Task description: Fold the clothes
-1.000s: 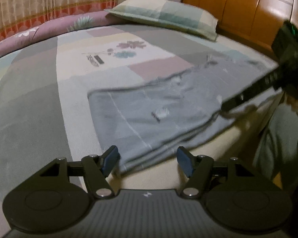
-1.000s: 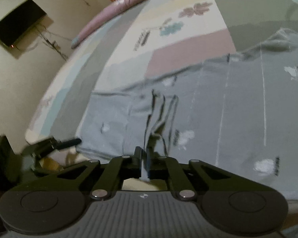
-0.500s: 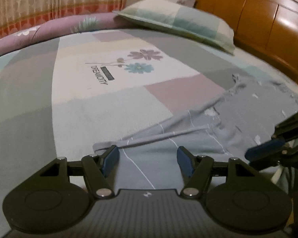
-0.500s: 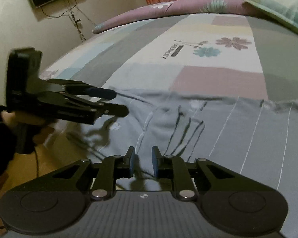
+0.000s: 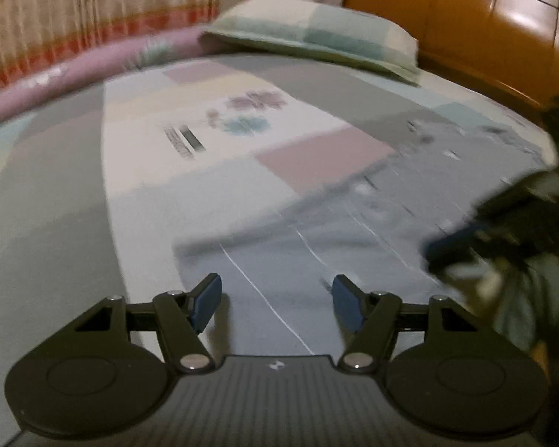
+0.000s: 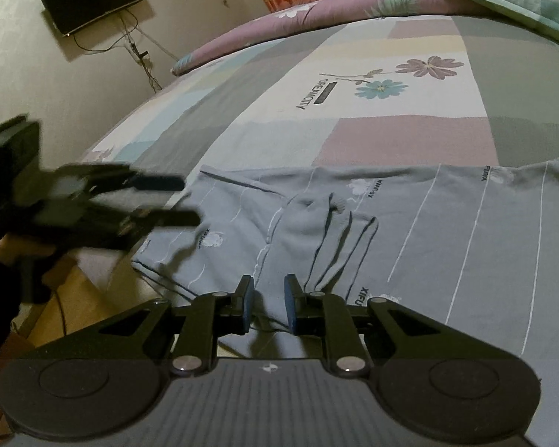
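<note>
My bed [image 6: 287, 141], in a patchwork sheet of grey, pink and cream with a flower print, fills the room; its pillow [image 5: 316, 37] lies against the wooden headboard [image 5: 466, 18], striped curtains [image 5: 93, 18] hang beyond, and a dark screen [image 6: 93, 0] is on the wall. The grey clothes [image 6: 391, 242] lie spread along the bed's near edge. My left gripper [image 5: 275, 301] stands wide over the fabric, my right gripper [image 6: 267, 303] narrow, neither gripping it.
</note>
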A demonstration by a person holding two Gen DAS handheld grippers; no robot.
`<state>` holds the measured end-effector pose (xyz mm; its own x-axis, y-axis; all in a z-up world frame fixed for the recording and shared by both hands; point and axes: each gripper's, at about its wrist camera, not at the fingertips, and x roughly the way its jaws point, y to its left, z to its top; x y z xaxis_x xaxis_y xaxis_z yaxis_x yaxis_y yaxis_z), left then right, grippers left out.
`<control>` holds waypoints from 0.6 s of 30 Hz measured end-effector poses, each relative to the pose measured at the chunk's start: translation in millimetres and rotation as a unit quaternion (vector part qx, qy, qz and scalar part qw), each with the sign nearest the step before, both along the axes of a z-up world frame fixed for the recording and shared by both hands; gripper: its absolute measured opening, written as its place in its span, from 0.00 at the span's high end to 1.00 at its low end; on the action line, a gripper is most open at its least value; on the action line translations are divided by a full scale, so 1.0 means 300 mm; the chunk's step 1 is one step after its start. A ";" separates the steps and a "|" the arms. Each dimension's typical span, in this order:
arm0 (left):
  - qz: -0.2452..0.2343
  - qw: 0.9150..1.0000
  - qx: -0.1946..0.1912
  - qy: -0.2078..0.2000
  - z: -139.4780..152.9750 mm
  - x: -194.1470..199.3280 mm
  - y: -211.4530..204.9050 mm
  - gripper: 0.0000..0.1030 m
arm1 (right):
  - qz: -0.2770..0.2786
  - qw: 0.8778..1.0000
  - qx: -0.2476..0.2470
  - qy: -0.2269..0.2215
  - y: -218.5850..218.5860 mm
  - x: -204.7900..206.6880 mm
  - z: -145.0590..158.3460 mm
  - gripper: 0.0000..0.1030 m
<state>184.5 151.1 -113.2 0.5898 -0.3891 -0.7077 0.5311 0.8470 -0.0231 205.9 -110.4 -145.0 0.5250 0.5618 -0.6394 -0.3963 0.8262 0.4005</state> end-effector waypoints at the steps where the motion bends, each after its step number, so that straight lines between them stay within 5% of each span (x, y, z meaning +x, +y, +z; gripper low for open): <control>1: 0.000 1.000 0.002 0.011 -0.017 -0.025 0.000 0.35 | 0.000 1.000 0.001 0.000 0.000 -0.001 0.000 0.80; 5: 0.015 1.000 0.013 0.007 -0.013 -0.082 0.005 0.34 | 0.000 1.000 -0.003 0.001 -0.001 -0.008 0.011 0.80; 10: 0.020 0.999 0.041 -0.020 0.045 -0.097 -0.044 0.33 | -0.028 0.999 -0.031 -0.033 -0.062 -0.040 0.072 0.53; 18: 0.055 0.997 0.049 0.001 -0.008 -0.065 -0.089 0.27 | -0.121 0.988 -0.090 -0.020 -0.309 -0.093 0.027 0.48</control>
<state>164.9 124.6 -115.7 0.6231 -0.2511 -0.7408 0.4352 0.8983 0.0616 177.8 -203.1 -137.0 0.6567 0.2956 -0.6938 -0.1903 0.9552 0.2269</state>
